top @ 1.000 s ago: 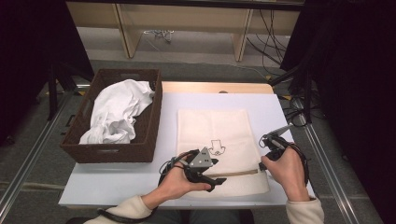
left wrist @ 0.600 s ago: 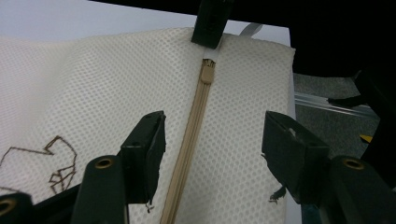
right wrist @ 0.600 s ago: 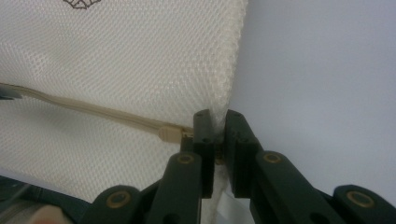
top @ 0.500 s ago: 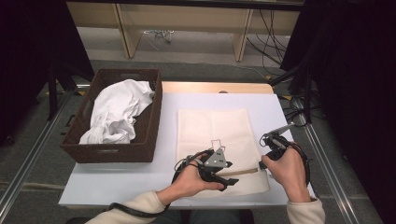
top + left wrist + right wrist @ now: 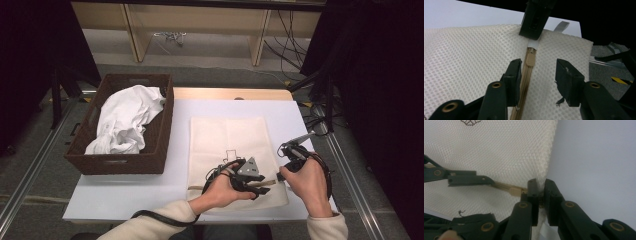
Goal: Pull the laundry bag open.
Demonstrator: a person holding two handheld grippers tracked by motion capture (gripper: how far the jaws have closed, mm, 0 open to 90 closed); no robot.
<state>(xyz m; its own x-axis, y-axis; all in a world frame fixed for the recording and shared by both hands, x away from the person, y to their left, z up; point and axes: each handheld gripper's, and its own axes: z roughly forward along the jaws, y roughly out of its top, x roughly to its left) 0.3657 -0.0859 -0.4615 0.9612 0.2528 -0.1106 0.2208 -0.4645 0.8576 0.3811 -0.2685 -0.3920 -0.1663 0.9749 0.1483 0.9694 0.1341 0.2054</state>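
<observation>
The mesh laundry bag (image 5: 235, 155) lies flat on the bench (image 5: 180, 125), right of centre in the high view. The left gripper (image 5: 537, 71) has just been closing its fingers; they stand half open astride the zipper pull (image 5: 530, 60), not yet pressing it. The zipper (image 5: 522, 92) runs along the bag's lower edge towards the right gripper (image 5: 541, 195), whose fingers clamp the bag's right edge.

Your right gripper (image 5: 539, 195) pinches the edge of a cream mesh bag (image 5: 499, 155) on the pale table (image 5: 599, 157). A tan zipper pull (image 5: 514, 191) lies just beside its jaws, the left gripper's jaw (image 5: 466, 180) reaching along the zipper.
</observation>
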